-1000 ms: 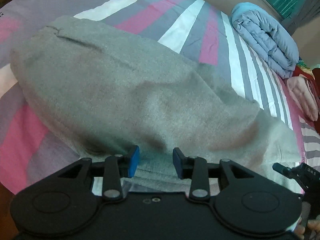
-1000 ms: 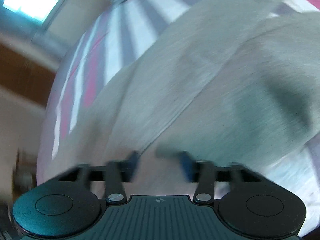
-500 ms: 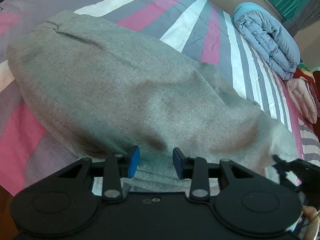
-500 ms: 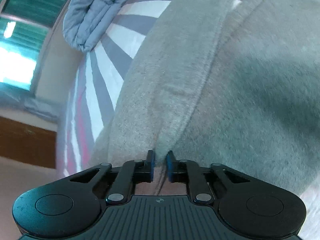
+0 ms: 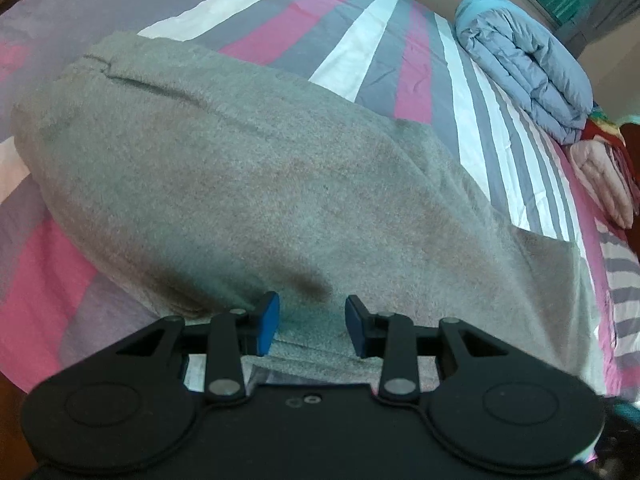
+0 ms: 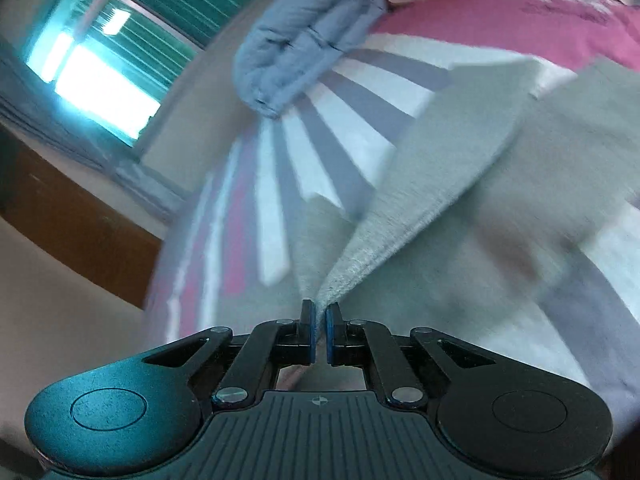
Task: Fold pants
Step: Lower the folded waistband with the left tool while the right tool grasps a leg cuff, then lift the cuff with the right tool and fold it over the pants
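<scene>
Right gripper (image 6: 319, 322) lifted pants (image 6: 400, 208), blue quilt (image 6: 304, 44) beyond, left gripper (image 5: 312, 322) pinching hem

Both wrist cameras look steeply down, close over the grey pants (image 5: 256, 184); both also catch the blue quilt (image 6: 304, 40).

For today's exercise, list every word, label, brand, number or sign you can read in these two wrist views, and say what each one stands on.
None can be read.
Gray pants: no tag or print shows.
Striped bedsheet: stripes only.
Pink part of the sheet: a pale printed patch, too blurred to read.
Right gripper: only a small crosshair mark on its body, no letters.
Left gripper: nothing written.
</scene>
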